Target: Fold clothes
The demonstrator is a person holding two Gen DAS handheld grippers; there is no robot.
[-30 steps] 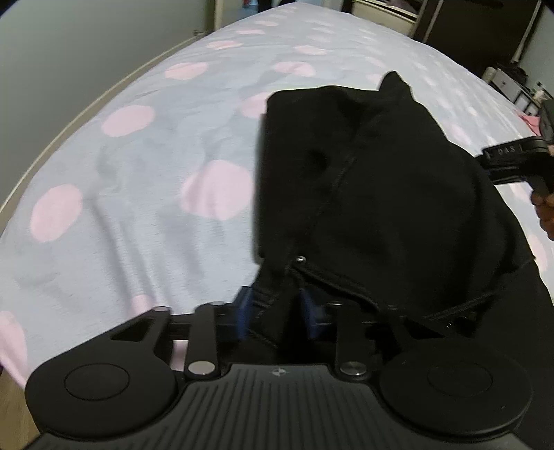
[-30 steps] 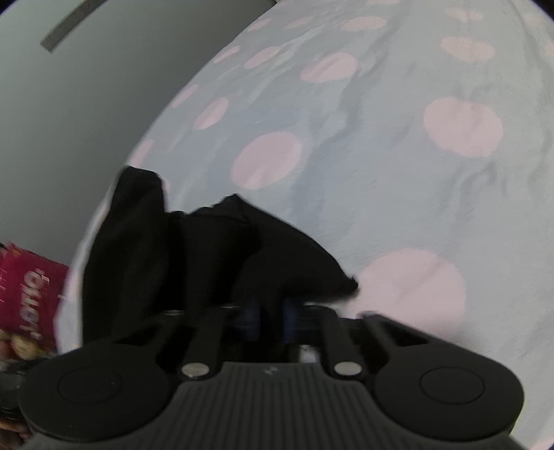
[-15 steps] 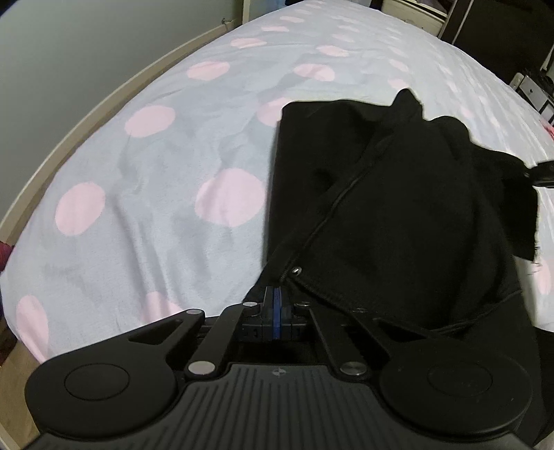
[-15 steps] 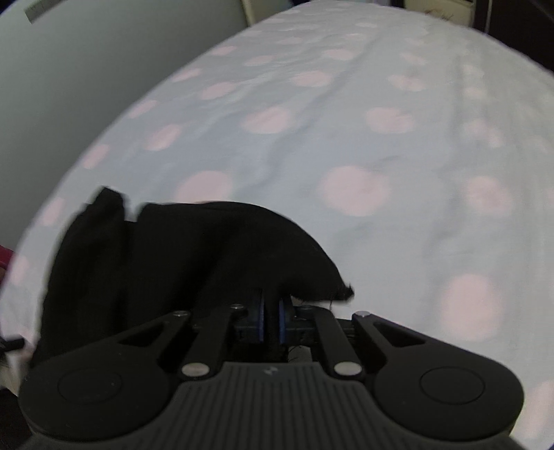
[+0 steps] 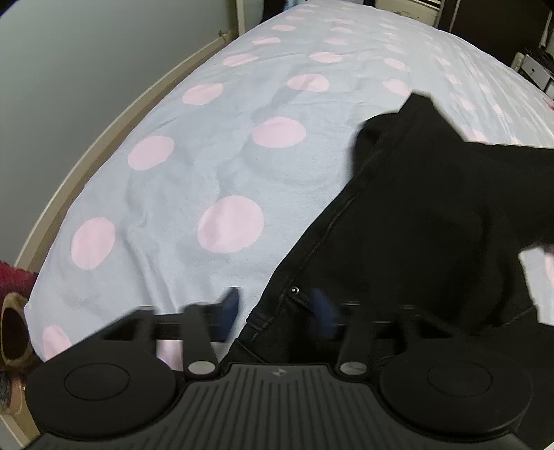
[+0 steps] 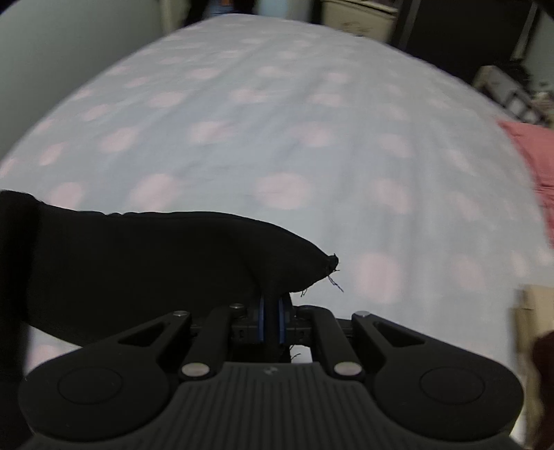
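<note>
We are looking at a bedroom in a home. A wide bed (image 5: 242,145) is filling most of both views, and a pale blue sheet with pink dots (image 5: 230,223) is covering it. A light wooden bed frame (image 5: 104,138) is curving along the left of the left wrist frame, with a plain grey wall (image 5: 86,52) rising behind it. Dark wardrobe-like furniture (image 6: 450,31) is standing at the upper right, and a pink cloth (image 6: 533,152) is lying at the right edge of the right wrist frame.
</note>
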